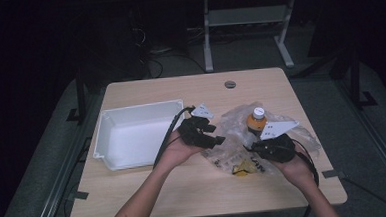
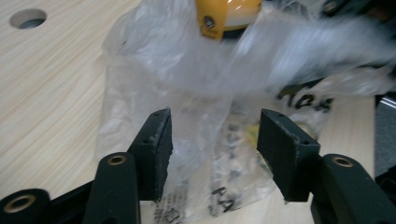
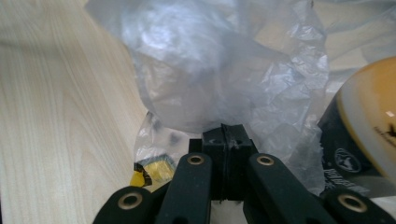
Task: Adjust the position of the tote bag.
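Observation:
A crumpled clear plastic bag (image 1: 231, 121) lies on the wooden table, right of centre. An orange bottle (image 1: 257, 121) with a white cap stands upright in its folds. My left gripper (image 1: 216, 139) is at the bag's left edge. In the left gripper view it (image 2: 217, 126) is open, with printed bag film (image 2: 187, 60) lying between the pads and neither pad pressing on it. My right gripper (image 1: 252, 146) is at the bag's near side. In the right gripper view it (image 3: 226, 128) is shut, pinching the bag's film (image 3: 210, 60). The bottle (image 3: 369, 121) sits close on its right.
An empty white bin (image 1: 131, 111) stands on the left half of the table, just beyond my left hand. A small yellow-and-black piece (image 1: 242, 168) lies within the bag near my right hand. A cable hole (image 1: 230, 84) sits at the far edge. Desk legs stand behind the table.

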Demonstrator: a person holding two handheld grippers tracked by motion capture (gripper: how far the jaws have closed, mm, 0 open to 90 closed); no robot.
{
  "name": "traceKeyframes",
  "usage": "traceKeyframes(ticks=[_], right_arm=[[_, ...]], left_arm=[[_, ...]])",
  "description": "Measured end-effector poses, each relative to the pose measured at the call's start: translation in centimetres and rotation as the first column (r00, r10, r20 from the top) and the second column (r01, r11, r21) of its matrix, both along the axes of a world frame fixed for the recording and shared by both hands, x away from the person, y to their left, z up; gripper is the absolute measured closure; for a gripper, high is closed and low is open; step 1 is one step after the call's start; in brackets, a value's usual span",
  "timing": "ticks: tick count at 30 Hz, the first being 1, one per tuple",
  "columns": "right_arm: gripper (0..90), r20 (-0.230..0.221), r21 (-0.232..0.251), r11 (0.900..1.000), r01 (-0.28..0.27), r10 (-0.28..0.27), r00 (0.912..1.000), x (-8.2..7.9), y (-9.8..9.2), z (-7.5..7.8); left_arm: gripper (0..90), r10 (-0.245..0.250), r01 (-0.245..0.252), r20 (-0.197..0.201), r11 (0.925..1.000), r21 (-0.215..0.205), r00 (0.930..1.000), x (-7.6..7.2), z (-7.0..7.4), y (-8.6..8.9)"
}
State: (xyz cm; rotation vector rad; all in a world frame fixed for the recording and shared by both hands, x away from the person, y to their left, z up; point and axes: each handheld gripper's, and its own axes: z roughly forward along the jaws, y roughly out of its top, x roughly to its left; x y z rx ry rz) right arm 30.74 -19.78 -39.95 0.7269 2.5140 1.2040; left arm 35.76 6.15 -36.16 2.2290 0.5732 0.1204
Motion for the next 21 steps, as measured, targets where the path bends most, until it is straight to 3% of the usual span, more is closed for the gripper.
traceKeyframes(ticks=[7,19,21], right_arm=[[89.6,-0.02,-0.01,1.0,0.015,-0.015,0.9997,0.5,0.0,-0.9],[89.5,-0.021,0.004,1.0,0.012,-0.012,0.9997,0.4,0.2,-0.8],[89.2,-0.023,0.011,1.0,-0.001,0.001,0.9997,0.2,0.4,-0.7]], left_arm=[[40.1,-0.025,0.025,0.012,0.9994,-0.023,0.9996,-0.6,0.5,-0.7],[38.8,-0.051,0.052,0.037,0.9986,-0.009,0.998,-1.0,0.6,-2.2],[52.7,-0.048,0.048,0.047,0.9988,-0.001,0.9977,-1.0,0.7,-2.6]])
